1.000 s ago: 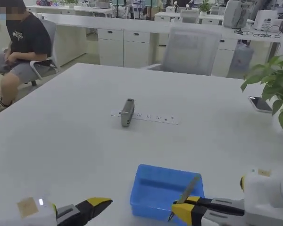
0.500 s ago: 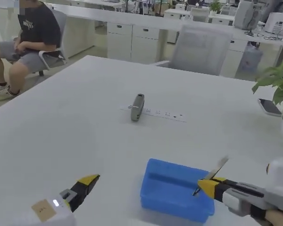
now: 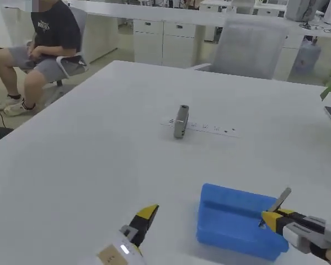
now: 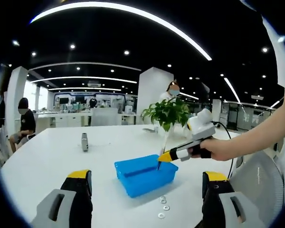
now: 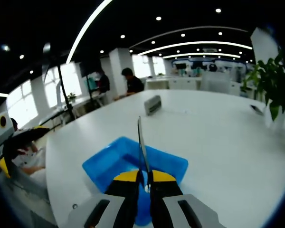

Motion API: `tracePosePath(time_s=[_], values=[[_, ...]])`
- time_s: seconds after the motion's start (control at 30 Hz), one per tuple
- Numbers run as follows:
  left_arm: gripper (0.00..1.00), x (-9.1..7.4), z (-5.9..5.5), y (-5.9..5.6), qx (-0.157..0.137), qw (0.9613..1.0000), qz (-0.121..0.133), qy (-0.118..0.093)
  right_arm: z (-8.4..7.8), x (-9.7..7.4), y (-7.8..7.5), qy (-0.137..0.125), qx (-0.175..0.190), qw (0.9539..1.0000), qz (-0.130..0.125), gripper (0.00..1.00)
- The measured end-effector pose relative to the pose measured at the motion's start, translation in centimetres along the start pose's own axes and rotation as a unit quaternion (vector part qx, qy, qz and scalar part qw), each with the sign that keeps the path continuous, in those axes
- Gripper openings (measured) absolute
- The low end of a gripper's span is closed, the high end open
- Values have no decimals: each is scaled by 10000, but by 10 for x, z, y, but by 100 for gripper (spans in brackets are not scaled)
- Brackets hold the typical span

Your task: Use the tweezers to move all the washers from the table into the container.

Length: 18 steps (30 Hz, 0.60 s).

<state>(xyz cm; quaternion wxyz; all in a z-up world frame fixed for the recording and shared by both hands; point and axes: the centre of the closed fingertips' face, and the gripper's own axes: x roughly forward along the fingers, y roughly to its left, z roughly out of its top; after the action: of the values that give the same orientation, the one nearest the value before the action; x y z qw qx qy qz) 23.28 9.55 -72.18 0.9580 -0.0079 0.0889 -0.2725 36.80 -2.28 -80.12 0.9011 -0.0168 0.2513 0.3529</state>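
Blue plastic marks the goal: the container (image 3: 231, 221) sits on the white desk (image 3: 99, 154), close to the person's edge. The right tongs (image 3: 267, 220) are pressed together on the tweezers (image 3: 278, 201), gripping them near the back end so the thin blades stick out forward. In the left gripper view the tweezer tips dip just inside the container's rim. Whether a washer sits between the tips is too small to tell. The left tongs (image 3: 146, 214) are spread and hold nothing, hovering low over the desk to the left of the container.

Three washers (image 4: 163, 207) lie on the desk just beside the container's near wall, close together but apart from it.

The step in hand looks like a drop into the container, with more pickups to follow. To do it well, keep the tips low inside the walls before easing the squeeze, so a washer falls flat and does not bounce out. For the next pickup, bring the blades in at a shallow slant, straddle one washer's edge, and squeeze gently, since flat washers skate on a smooth desk. The idle left tongs could steady the container's wall if it starts to slide.
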Motion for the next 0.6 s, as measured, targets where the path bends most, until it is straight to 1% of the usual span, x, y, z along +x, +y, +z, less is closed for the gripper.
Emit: tracePosePath(time_s=[0.03, 0.07, 0.17, 0.23, 0.33, 0.43, 0.57, 0.6], values=[[99, 0, 1, -1, 0, 10000, -40, -14, -2, 1, 0, 10, 25, 10000, -39, 4], [99, 0, 1, -2, -26, 10000, -68, -36, -2, 3, 4, -32, 79, 9999, -63, 4], [99, 0, -1, 0, -293, 9995, -97, -28, -4, 4, 10, -24, 29, 9998, -192, 5], [99, 0, -3, 0, -424, 9990, -127, 3, -6, 6, 5, -5, 20, 9997, -247, 5], [99, 2, -6, -2, -393, 9990, -167, 103, -6, 6, 4, 36, -91, 9994, -317, 5], [99, 1, -6, -3, -393, 9990, -175, 96, -7, 4, 2, 61, -116, 9992, -382, 5], [99, 1, -7, 2, -393, 9992, -18, 116, -5, 1, 3, 45, -111, 9993, -349, 5], [99, 1, -8, 4, -369, 9992, 31, 142, -6, 1, 0, 47, -123, 9994, -317, 5]])
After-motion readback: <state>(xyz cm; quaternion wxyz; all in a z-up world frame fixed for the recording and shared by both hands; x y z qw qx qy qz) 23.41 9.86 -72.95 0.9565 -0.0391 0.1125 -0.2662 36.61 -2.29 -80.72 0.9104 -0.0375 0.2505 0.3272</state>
